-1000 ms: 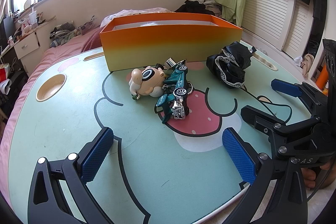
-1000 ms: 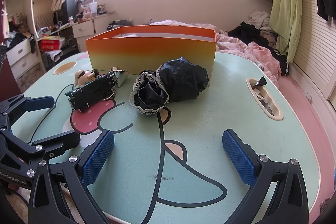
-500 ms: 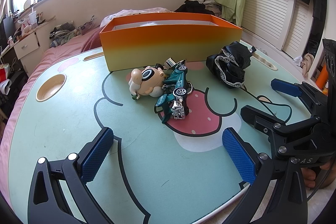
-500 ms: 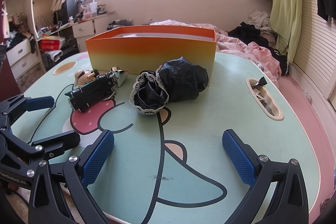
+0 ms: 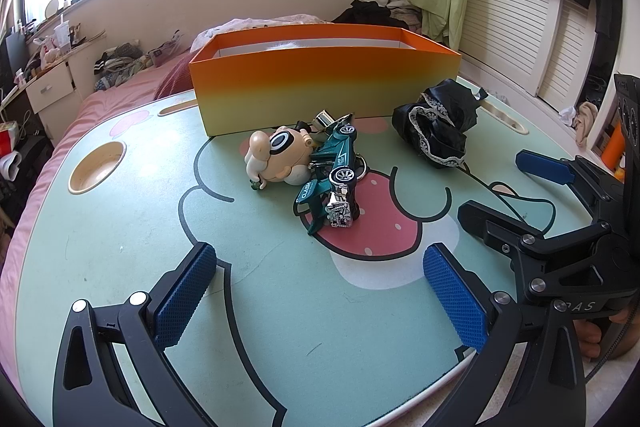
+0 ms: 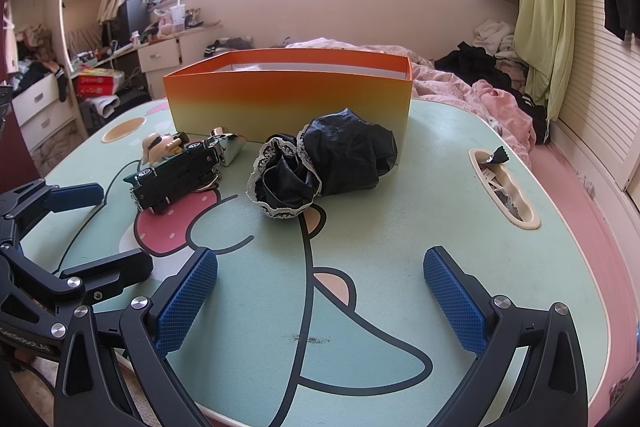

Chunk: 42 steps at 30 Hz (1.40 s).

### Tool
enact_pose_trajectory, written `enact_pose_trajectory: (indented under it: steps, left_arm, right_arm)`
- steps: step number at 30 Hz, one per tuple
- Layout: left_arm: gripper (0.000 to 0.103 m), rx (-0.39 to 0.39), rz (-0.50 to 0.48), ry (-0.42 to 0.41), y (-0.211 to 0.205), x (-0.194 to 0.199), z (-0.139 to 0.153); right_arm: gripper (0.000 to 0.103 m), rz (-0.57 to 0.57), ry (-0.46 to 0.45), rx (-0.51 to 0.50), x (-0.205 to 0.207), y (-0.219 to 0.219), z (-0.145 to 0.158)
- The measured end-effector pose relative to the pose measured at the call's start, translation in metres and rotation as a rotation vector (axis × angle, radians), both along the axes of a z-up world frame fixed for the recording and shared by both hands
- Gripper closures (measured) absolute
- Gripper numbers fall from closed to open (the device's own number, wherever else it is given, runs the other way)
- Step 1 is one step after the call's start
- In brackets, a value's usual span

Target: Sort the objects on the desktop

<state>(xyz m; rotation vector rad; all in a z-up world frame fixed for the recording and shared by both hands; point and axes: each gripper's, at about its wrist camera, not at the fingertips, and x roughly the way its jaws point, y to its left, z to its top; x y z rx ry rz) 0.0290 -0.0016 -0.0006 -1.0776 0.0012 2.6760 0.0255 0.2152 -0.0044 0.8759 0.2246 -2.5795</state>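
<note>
With both the left gripper [image 5: 320, 291] and right gripper [image 6: 320, 295] spread wide and empty at frame bottom, I'd reach centre-frame for the green toy car [image 5: 332, 175], gripping its narrow body, then lift toward the orange box [image 5: 320, 83] behind.

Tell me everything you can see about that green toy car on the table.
The green toy race car looks like painted metal or plastic, with white lettering on its body, a wing at the near end, black wheels with silver hubs and a chrome engine block. It lies tipped on its side on the cartoon-printed table, over a pink strawberry print. It leans against a beige cartoon figurine, with a key ring beside it. Neither gripper touches it.
</note>
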Motion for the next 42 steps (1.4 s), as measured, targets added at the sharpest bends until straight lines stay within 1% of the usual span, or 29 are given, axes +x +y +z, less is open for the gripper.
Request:
enact_pose_trajectory:
  steps: [42]
  left_arm:
    - [0.000, 0.000, -0.001, -0.001, 0.0054, 0.0010, 0.0014]
  right_arm:
    - [0.000, 0.001, 0.002, -0.001, 0.0018, 0.0006, -0.0009]
